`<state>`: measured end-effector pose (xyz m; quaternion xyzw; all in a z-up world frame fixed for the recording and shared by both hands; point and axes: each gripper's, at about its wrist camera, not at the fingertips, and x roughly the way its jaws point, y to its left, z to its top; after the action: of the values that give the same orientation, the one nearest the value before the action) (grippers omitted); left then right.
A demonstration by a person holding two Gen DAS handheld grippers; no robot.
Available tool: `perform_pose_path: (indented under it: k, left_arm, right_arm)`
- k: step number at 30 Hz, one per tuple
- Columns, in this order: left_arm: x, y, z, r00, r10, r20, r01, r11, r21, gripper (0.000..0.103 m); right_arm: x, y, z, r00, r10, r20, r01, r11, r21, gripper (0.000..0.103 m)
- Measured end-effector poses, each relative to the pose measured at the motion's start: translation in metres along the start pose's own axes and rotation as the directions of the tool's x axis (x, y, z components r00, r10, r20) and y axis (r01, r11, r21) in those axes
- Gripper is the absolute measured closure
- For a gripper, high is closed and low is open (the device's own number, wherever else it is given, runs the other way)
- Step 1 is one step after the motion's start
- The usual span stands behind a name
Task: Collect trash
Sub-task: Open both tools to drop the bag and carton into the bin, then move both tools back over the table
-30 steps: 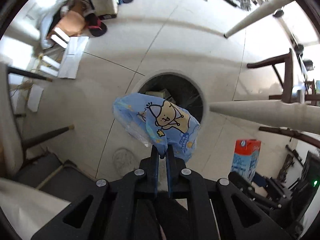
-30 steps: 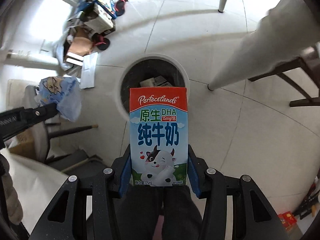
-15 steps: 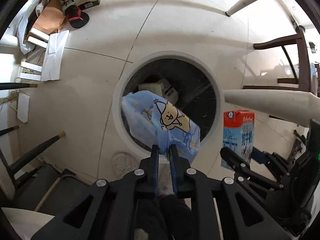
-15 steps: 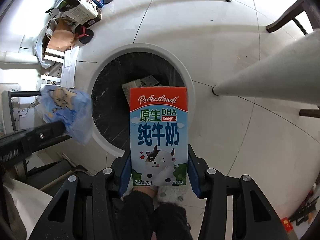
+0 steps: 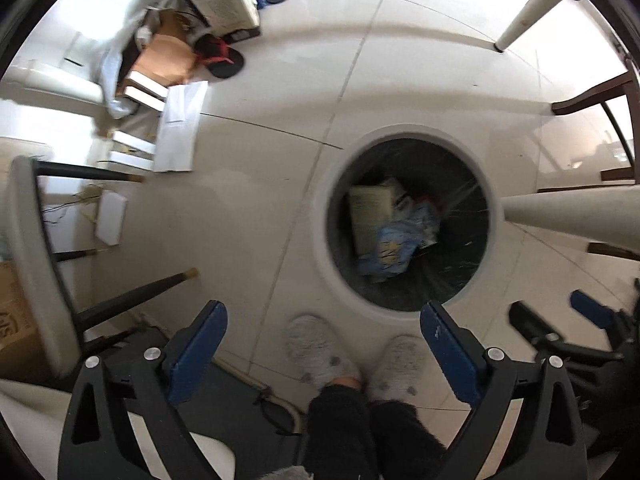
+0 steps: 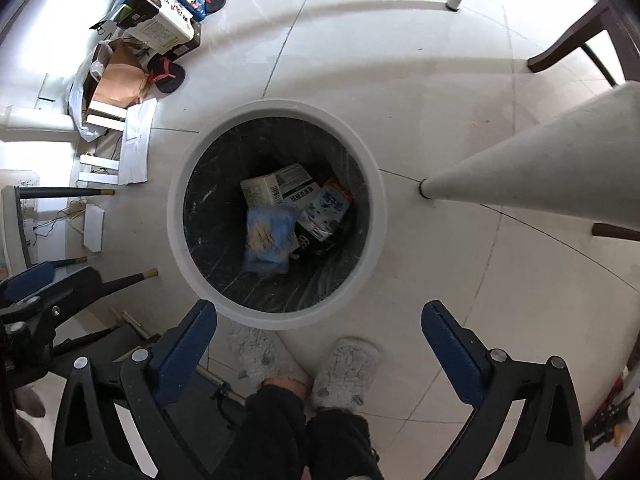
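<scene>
Because both grippers hang above the mouth of the white-rimmed bin point(image 6: 276, 322), anything let go would fall straight inside, and the trash lies at its bottom. The left gripper point(image 5: 322, 338) has its fingers spread wide with nothing between them, and the right gripper point(image 6: 318, 338) is spread just as wide and equally empty, its view centred almost directly over the opening. On the black liner, the blue printed bag point(image 6: 268, 240) lies crumpled with its longer side running roughly toward the person's slippers point(image 6: 346, 372), touching the milk carton point(image 6: 326, 210) beside it. That carton lies flat on its side, its long axis slanting across the bin floor; which end is its top is hard to tell, since the print is small and slightly blurred. A pale cardboard box point(image 6: 266, 190) rests behind both.
</scene>
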<state>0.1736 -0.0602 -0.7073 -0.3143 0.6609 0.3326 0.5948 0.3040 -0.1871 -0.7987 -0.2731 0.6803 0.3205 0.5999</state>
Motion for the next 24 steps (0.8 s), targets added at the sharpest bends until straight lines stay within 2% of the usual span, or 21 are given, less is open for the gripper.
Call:
perform_pose_path:
  k: [2,13,18,24]
  left_arm:
    - [-0.009,0.004,-0.009,1.0,0.025,0.013,-0.025,1.0,-0.005,0.004]
    - [-0.078,0.015,-0.047,0.998,0.038,0.051,-0.037,0.999,-0.009,0.004]
    - [-0.128,0.022,-0.07,0.998,0.041,0.054,-0.041,0.999,-0.017,0.004]
    - [-0.19,0.027,-0.091,0.998,0.005,0.063,-0.005,1.0,-0.008,0.004]
  right_arm:
    - [-0.008,-0.001,-0.005,1.0,-0.004,0.005,0.004,1.0,-0.001,0.0]
    - [-0.074,0.007,-0.048,1.0,-0.011,0.021,0.011,1.0,0.012,0.0]
    - [-0.125,0.013,-0.07,1.0,-0.007,0.027,0.006,1.0,0.013,0.0]
    - [-0.204,0.016,-0.092,0.998,-0.007,0.057,0.006,1.0,0.02,0.0]
